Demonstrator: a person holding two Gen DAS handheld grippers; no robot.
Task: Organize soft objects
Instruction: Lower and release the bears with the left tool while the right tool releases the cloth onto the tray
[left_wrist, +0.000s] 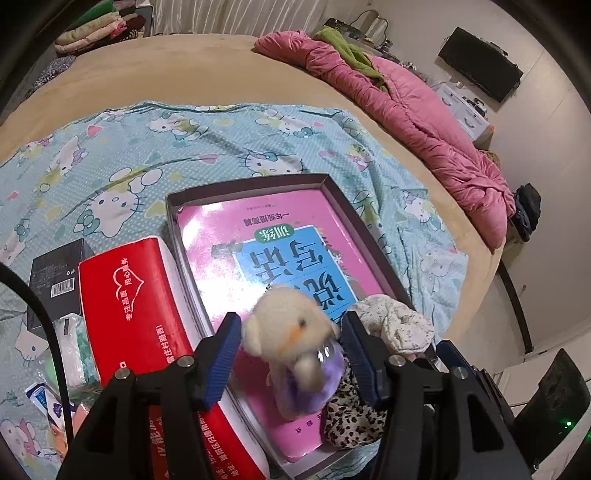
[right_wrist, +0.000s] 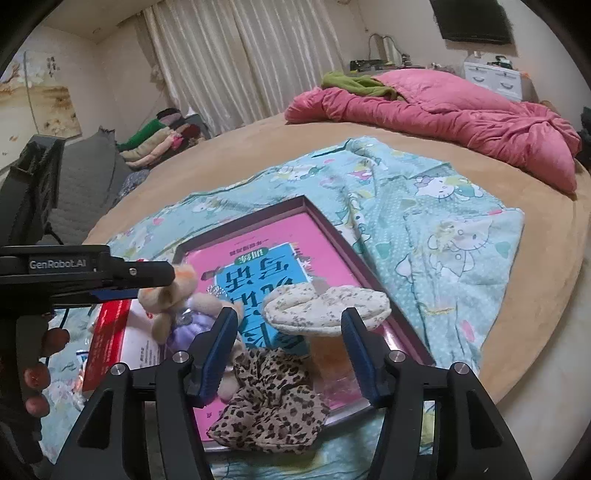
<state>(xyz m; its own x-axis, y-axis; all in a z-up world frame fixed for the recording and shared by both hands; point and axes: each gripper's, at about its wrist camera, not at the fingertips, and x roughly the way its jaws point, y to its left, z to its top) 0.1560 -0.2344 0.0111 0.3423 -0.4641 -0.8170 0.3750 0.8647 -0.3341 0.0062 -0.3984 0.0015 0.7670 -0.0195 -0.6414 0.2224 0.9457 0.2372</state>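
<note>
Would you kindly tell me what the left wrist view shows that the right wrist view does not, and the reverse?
Only the left wrist view shows the black barcoded box beside the red tissue pack and the plush bear's face.

Only the right wrist view shows the person's fingers on the left claw's handle, the wall painting, and the curtains.

Both show the pink book in its shallow tray, the floral scrunchie, the leopard scrunchie, the cartoon-cat sheet and the pink quilt.

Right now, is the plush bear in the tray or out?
In: the plush bear sits on the pink book inside the tray.
</note>
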